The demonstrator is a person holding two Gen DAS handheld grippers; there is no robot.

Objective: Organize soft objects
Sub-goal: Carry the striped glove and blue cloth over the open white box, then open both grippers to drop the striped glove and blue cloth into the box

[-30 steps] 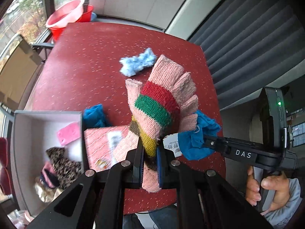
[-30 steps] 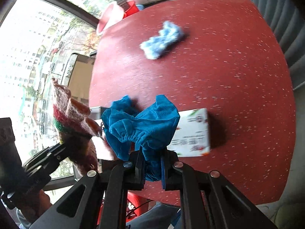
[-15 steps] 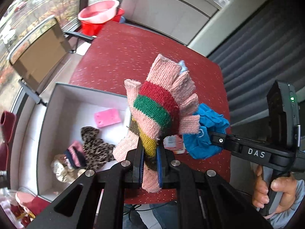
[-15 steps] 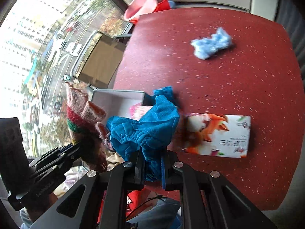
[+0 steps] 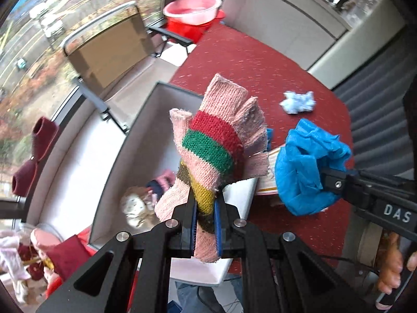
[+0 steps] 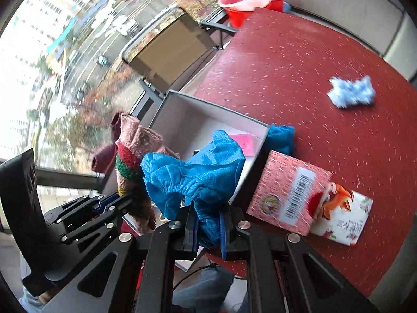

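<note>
My left gripper [image 5: 204, 208] is shut on a striped knitted glove [image 5: 216, 140], pink with red, green and yellow bands, held in the air over the grey box [image 5: 146, 109]. My right gripper [image 6: 207, 221] is shut on a crumpled blue shoe cover [image 6: 192, 172], also hanging above the box [image 6: 208, 107]. Each view shows the other gripper: the right one [image 5: 323, 182] with the blue cover [image 5: 305, 167], the left one [image 6: 125, 198] with the glove [image 6: 130, 156]. Inside the box lie a pink pad [image 6: 243, 143], a leopard-print cloth and small soft things [image 5: 135, 206].
A fluffy light-blue piece [image 6: 350, 92] lies on the red table [image 6: 299, 60]. Two tissue packs [image 6: 289, 193] and another blue cloth [image 6: 282, 135] sit beside the box. A folding chair [image 5: 109, 49] and red basins [image 5: 192, 13] stand beyond the table. Clothes lie at lower left [image 5: 39, 255].
Both grippers have swung leftward from over the table to above the box, carrying the glove and the blue cover. Their grips have not changed.
</note>
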